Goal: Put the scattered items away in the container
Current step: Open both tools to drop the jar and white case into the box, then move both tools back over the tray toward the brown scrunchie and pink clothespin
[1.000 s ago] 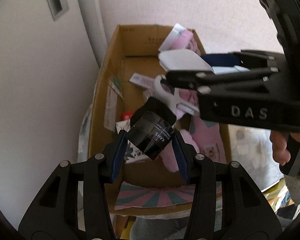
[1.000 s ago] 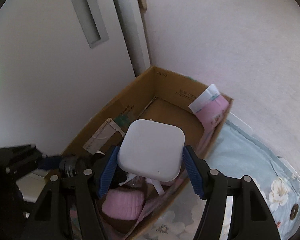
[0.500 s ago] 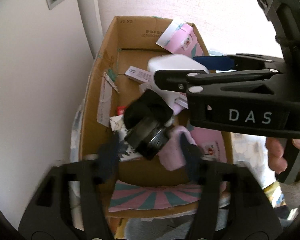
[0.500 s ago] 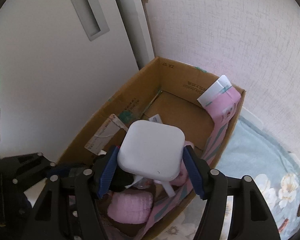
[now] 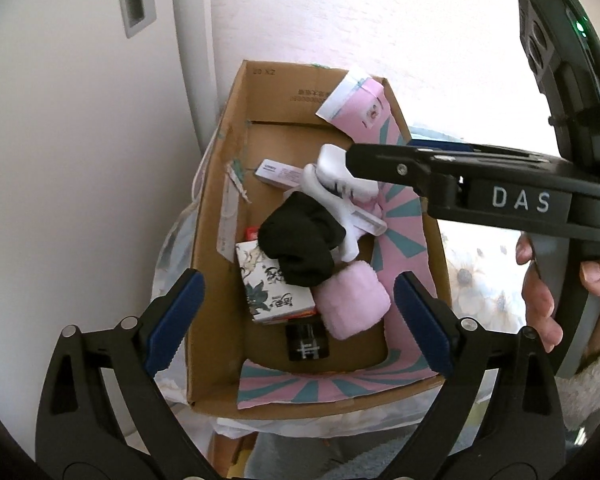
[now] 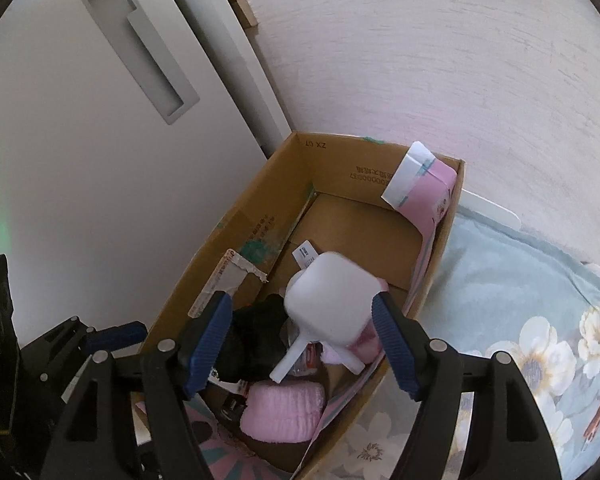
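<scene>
A cardboard box stands against the wall. In it lie a black jar, a pink fluffy roll, a black cloth, a printed packet and a white square device. My left gripper is open and empty above the box's near end. My right gripper is open above the box; the white device is blurred just ahead of its fingers, over the pile.
A white cabinet door flanks the box on the left and a textured wall stands behind. A pale blue floral blanket lies to the right. Pink and teal paper lines the box's right wall.
My left gripper opened and the black jar dropped into the box's near end. My right gripper opened and let go of the white device, which is falling onto the pile.
</scene>
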Tool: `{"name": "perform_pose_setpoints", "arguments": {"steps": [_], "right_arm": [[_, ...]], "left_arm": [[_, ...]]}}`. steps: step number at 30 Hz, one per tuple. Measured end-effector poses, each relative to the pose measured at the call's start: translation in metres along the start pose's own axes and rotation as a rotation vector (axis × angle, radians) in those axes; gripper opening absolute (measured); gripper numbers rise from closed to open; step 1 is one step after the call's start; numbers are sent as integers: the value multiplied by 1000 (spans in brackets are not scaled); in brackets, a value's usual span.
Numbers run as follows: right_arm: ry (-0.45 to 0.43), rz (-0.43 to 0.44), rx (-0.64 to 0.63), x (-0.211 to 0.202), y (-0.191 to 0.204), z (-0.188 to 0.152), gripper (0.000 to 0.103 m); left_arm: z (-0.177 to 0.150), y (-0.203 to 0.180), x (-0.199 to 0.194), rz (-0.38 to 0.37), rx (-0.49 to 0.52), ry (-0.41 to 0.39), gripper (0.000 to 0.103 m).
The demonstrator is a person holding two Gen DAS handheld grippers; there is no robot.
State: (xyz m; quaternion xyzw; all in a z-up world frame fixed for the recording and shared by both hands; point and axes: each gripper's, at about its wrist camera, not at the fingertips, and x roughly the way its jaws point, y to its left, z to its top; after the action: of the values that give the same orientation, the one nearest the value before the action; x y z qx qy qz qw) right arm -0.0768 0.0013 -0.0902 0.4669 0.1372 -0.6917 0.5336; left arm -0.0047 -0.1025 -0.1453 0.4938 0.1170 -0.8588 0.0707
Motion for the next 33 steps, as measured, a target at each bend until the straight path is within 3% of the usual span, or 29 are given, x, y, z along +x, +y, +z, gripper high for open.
{"name": "perform_pose_setpoints", "arguments": {"steps": [22, 33], "right_arm": [[-68, -21, 20, -34, 2, -8, 69], [-208, -163, 165, -116, -62, -23, 69]], "left_arm": [[12, -19, -15, -18, 69, -2, 95], [58, -85, -32, -66, 219, -81, 96]]}}
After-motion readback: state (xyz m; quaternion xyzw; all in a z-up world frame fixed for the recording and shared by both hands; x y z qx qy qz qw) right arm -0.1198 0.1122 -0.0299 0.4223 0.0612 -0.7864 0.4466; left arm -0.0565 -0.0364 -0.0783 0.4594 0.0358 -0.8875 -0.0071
